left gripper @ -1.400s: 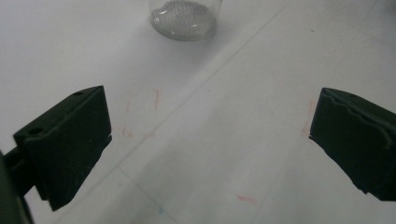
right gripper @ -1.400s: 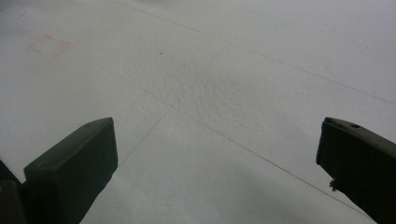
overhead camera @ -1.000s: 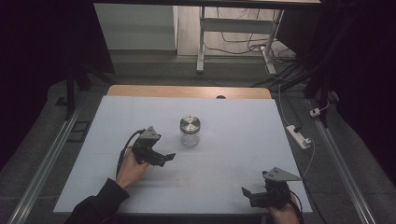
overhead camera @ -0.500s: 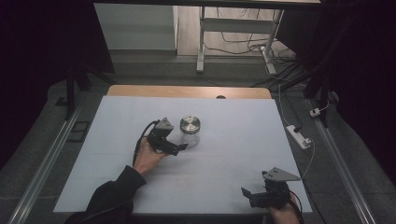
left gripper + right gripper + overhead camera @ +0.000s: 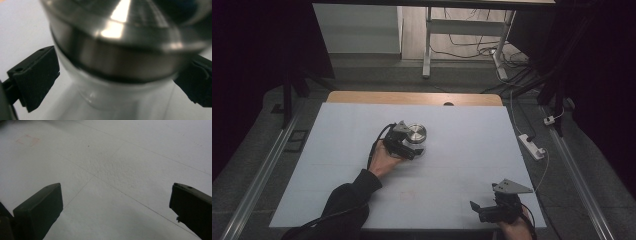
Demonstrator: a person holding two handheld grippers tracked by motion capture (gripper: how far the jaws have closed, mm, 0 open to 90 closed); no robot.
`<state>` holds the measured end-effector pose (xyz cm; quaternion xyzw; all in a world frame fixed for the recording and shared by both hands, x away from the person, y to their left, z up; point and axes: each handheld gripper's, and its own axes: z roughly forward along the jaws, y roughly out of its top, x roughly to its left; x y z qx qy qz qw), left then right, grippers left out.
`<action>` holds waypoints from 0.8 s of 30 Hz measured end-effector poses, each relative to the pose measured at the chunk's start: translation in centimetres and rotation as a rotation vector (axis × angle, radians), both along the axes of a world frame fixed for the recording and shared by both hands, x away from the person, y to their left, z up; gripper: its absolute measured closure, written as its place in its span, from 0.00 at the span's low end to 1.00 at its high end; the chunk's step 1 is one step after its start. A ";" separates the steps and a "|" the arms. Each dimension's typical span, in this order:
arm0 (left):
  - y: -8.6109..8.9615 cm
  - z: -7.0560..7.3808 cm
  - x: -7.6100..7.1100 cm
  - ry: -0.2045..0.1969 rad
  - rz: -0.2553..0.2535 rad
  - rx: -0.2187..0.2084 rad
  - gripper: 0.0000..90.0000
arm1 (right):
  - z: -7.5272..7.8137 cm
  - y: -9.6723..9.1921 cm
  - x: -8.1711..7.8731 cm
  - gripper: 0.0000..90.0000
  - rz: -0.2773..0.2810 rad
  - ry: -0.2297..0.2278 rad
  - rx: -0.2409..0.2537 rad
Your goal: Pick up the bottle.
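Straddling the glass jar [image 5: 125, 92] just below its metal lid [image 5: 416, 132] with the left gripper [image 5: 412, 147], jaws spread wide and not yet pinching, readying a grasp. Idling the right gripper [image 5: 477, 207] well apart from the jar near the table [image 5: 462, 150] edge, jaws wide open, keeping clear.

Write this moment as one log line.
left gripper: open, jaws around jar | right gripper: open, idle over table

No readable text, labels, brands or numbers anywhere. Jar lid [image 5: 416, 132]: bare metal, unmarked. Glass jar [image 5: 120, 95] wall: no label. White table cover [image 5: 130, 165]: only faint reddish smudge, not legible.
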<state>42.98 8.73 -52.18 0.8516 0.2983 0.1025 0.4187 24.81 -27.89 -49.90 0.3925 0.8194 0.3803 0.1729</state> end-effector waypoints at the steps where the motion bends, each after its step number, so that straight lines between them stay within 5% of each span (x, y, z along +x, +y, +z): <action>1: -0.3 -0.1 0.2 -0.009 0.004 0.020 0.01 | 0.0 0.0 0.0 0.00 0.000 0.001 0.000; 8: -0.5 -0.1 0.3 -0.014 -0.016 0.032 0.16 | 0.0 0.0 0.0 0.00 0.000 -0.003 0.000; 24: 0.0 0.9 -0.7 -0.010 0.003 0.080 0.17 | 0.0 -0.1 -0.2 0.00 -0.001 -0.013 0.003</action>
